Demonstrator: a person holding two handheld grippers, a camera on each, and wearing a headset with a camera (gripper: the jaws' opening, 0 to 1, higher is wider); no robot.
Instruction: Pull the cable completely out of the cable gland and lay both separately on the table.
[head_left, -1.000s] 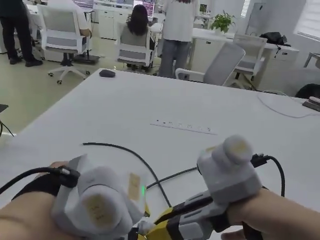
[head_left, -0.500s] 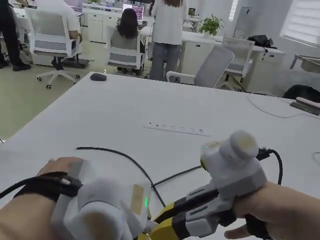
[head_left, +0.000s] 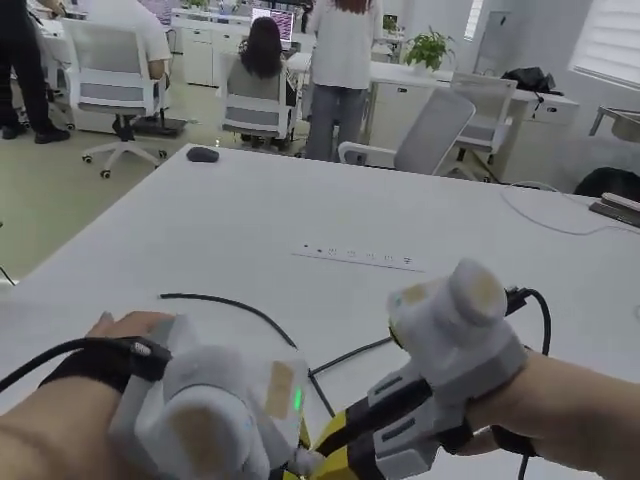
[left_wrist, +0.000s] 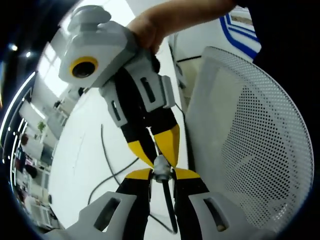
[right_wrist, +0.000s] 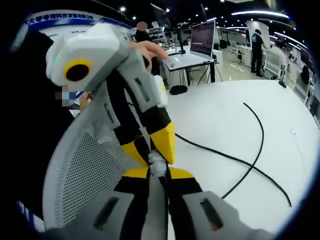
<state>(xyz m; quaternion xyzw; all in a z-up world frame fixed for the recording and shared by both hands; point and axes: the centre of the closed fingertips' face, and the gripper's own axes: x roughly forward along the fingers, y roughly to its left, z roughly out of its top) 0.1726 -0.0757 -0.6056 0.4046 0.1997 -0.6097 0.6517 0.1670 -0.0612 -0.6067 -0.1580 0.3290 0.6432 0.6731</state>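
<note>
A small grey cable gland (left_wrist: 161, 167) is held in the air over the table's near edge, with both pairs of yellow-tipped jaws meeting on it. My left gripper (left_wrist: 162, 174) is shut just below the gland, where the black cable (left_wrist: 170, 212) leaves it and runs back between the jaws. My right gripper (right_wrist: 157, 173) is shut on the gland (right_wrist: 156, 163) from the opposite side. In the head view, the left gripper (head_left: 300, 462) and right gripper (head_left: 326, 452) touch tip to tip at the bottom. The cable (head_left: 250, 310) trails in a loop across the white table (head_left: 300, 210).
A white mesh chair back (left_wrist: 250, 150) stands close behind the grippers. A flat white power strip (head_left: 360, 257) lies mid-table, and a dark mouse (head_left: 202, 154) lies at the far left edge. Office chairs (head_left: 435, 130) and several people are beyond the table.
The head camera has shifted a little. Both grippers stay tip to tip at the same spot near the table's front edge, and the cable loop lies as before.
</note>
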